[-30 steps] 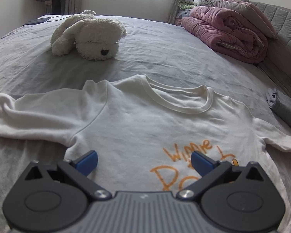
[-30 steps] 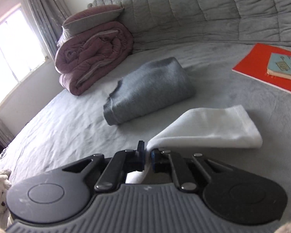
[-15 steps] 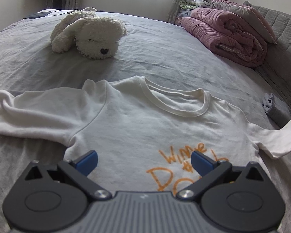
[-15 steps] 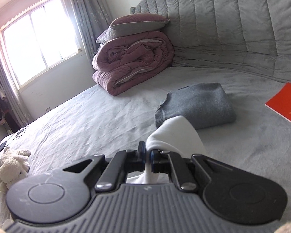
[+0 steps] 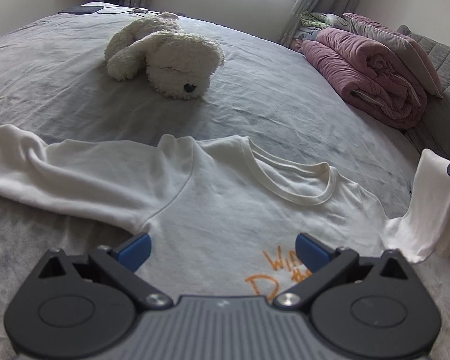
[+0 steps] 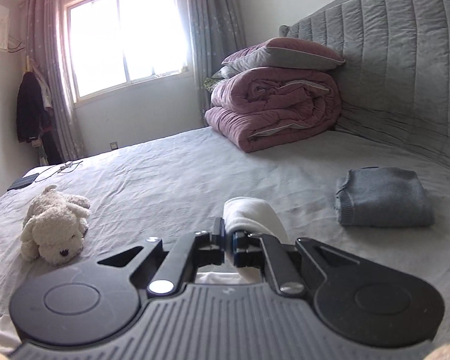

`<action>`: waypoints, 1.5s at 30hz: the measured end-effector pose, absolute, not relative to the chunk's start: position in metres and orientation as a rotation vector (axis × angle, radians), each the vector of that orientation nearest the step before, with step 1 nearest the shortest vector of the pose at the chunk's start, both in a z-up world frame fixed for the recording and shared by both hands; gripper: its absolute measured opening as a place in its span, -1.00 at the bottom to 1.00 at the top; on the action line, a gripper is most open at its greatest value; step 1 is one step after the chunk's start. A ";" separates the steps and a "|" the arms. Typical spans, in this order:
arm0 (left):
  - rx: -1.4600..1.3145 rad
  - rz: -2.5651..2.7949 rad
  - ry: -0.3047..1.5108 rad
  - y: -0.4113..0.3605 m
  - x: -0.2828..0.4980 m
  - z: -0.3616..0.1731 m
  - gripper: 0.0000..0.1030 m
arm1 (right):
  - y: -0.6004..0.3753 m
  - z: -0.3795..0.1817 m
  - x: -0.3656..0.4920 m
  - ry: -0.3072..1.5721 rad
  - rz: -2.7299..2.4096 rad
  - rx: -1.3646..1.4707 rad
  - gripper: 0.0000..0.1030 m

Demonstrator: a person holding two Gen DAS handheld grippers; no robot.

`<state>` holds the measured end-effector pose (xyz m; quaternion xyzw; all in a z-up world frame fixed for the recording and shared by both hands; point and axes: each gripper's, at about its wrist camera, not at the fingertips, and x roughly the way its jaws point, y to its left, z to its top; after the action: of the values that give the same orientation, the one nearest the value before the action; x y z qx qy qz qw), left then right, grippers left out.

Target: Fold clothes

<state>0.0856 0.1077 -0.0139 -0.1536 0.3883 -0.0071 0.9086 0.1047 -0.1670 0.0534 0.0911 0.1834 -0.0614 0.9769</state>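
Fingers of the right gripper (image 6: 228, 241) were clamped on the white shirt's sleeve (image 6: 255, 213), lifted at 3 o'clock of the shirt (image 5: 225, 198); a second earlier it lay flat on the bed (image 5: 285, 96). Left gripper (image 5: 222, 247) hovered open over the chest.

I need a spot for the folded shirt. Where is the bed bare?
Bare sheet lies between the plush dog and the gray sweater, in front of the quilt. The near side is crowded by the shirt.
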 end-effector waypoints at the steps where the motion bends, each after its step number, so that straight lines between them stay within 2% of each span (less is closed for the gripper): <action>1: -0.321 -0.010 0.800 0.110 0.086 -0.013 0.99 | -0.159 0.049 0.107 0.379 -0.114 0.172 -0.87; 7: -0.343 0.013 0.804 0.118 0.088 -0.012 0.99 | -0.115 0.022 0.123 0.446 -0.058 0.103 -0.87; 18: -0.343 0.016 0.825 0.119 0.090 -0.014 0.99 | -0.060 -0.060 0.135 0.655 -0.022 -0.007 -0.86; 22: -0.342 0.028 0.838 0.121 0.092 -0.017 0.99 | -0.056 -0.065 0.131 0.637 -0.019 -0.054 -0.85; 25: -0.365 0.021 0.847 0.124 0.092 -0.019 0.99 | -0.057 -0.062 0.132 0.650 0.009 -0.048 -0.70; 27: -0.363 0.023 0.847 0.123 0.092 -0.019 0.99 | -0.064 -0.059 0.132 0.664 0.048 -0.019 -0.68; 28: -0.357 0.025 0.847 0.123 0.092 -0.020 0.99 | -0.068 -0.058 0.132 0.671 0.068 -0.003 -0.53; 29: -0.352 0.026 0.847 0.122 0.092 -0.020 0.99 | -0.074 -0.056 0.130 0.683 0.104 0.034 -0.22; 30: -0.347 0.026 0.849 0.120 0.092 -0.021 0.99 | -0.080 -0.054 0.128 0.692 0.138 0.067 -0.03; 31: -0.340 0.024 0.852 0.119 0.093 -0.022 0.99 | -0.087 -0.051 0.125 0.699 0.179 0.105 0.25; 32: -0.333 0.022 0.856 0.117 0.094 -0.024 0.99 | -0.092 -0.049 0.120 0.707 0.210 0.129 0.31; 45: -0.031 -0.083 0.784 0.064 0.081 -0.033 0.99 | -0.184 -0.037 0.061 0.859 0.332 0.313 0.32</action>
<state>0.0809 0.0637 -0.0329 -0.0153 0.3818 -0.0402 0.9232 0.0614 -0.1840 -0.0374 0.1504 0.4128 0.1593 0.8841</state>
